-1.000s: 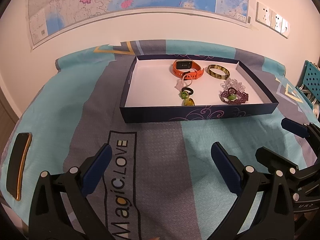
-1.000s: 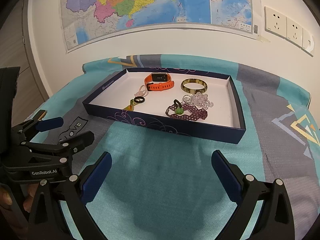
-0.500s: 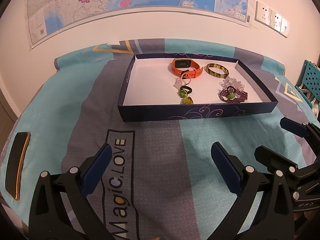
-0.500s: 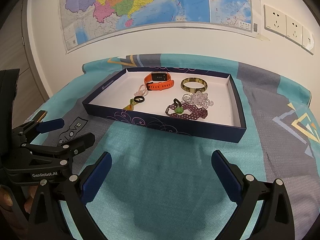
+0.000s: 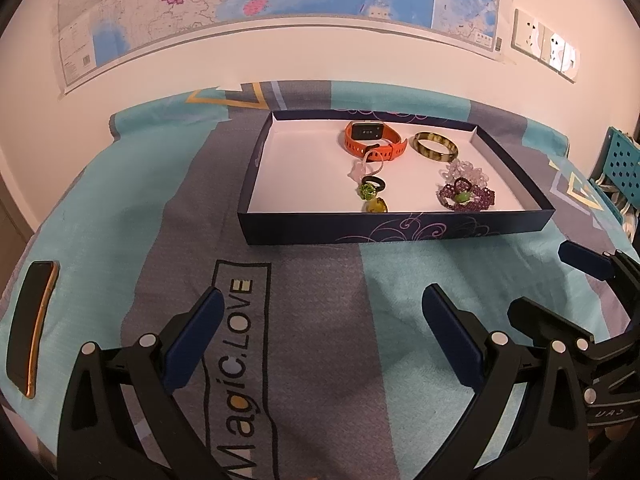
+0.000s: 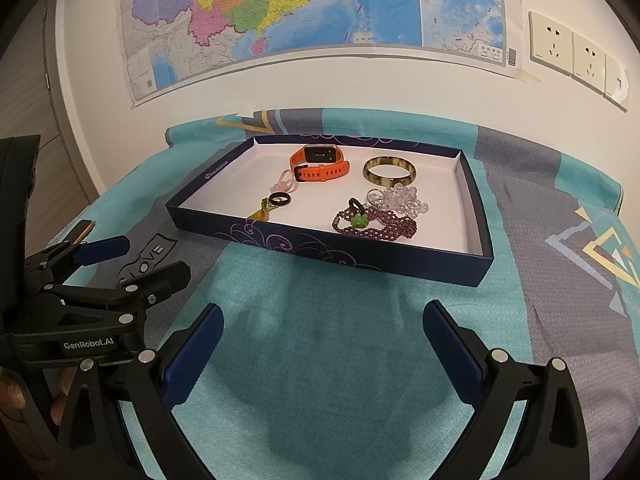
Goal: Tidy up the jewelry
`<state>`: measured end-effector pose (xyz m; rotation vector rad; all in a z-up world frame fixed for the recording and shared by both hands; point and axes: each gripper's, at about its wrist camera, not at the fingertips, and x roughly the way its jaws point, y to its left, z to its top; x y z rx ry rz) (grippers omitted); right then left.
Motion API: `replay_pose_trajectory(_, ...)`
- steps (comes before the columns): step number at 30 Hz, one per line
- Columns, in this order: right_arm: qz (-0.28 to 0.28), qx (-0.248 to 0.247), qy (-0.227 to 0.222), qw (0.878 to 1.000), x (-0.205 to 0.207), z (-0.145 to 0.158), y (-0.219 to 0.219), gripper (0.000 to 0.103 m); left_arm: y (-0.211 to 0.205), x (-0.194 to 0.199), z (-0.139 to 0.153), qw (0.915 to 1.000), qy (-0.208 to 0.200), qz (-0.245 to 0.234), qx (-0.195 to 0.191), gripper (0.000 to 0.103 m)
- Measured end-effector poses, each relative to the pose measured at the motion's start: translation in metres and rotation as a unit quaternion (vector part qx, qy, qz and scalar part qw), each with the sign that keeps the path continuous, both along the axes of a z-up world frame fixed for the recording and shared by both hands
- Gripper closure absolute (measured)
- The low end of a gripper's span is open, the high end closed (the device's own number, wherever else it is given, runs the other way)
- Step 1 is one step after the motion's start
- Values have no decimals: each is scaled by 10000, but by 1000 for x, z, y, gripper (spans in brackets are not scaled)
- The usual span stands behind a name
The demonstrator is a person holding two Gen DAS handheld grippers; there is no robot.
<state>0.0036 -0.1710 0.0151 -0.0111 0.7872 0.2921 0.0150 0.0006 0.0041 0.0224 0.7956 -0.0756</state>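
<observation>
Teal and grey bedding (image 5: 320, 280) printed with "Magic.LOVE" covers the surface that fills the near ground of both views. Nearest the cameras, the left gripper (image 5: 320, 336) is held just above the cloth with its blue-padded fingers spread wide and nothing between them. The right gripper (image 6: 322, 344) is likewise held wide and empty over a teal patch, beside the left one. A dark phone (image 5: 30, 324) edged in orange is seen lying at the left edge of the bedding, well apart from the rest.

Farther on, a shallow navy box lid (image 5: 400, 228) with a white inside and purple scrollwork on its front wall is set on the cloth. All the jewelry is gathered in it. Toward the near wall, a purple beaded bracelet (image 6: 380, 226) with a green charm is laid, and just behind it, touching, a clear bead bracelet (image 6: 402, 198). Left of these, a black ring (image 6: 279, 199) is placed beside a small green and amber pendant (image 6: 262, 210), with a pale pink cord (image 6: 285, 180) running back from them. Near the far wall an orange smartwatch (image 6: 320, 164) is laid, and a tortoiseshell bangle (image 6: 389, 171) is set just to its right.

Behind the bedding, a coloured wall map (image 6: 312, 16) is hung on the pale wall, and white wall sockets (image 6: 576, 56) are fixed at its right.
</observation>
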Motion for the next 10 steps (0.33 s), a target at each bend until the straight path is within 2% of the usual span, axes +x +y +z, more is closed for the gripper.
replay_pose_trajectory(3,43,-2,36,10000,0,0,0,6,1,4,-4,9998,163,69,-22,5)
replay_pose_trajectory(7,-18,-246,189,9995,5,-3,-10,6,9,23,-15,9979,607,224,76,5)
replay_pose_trajectory(10,-156,-223,296,9992,10,-4,-29,6,24,39,-20,9952,809,527,137,5)
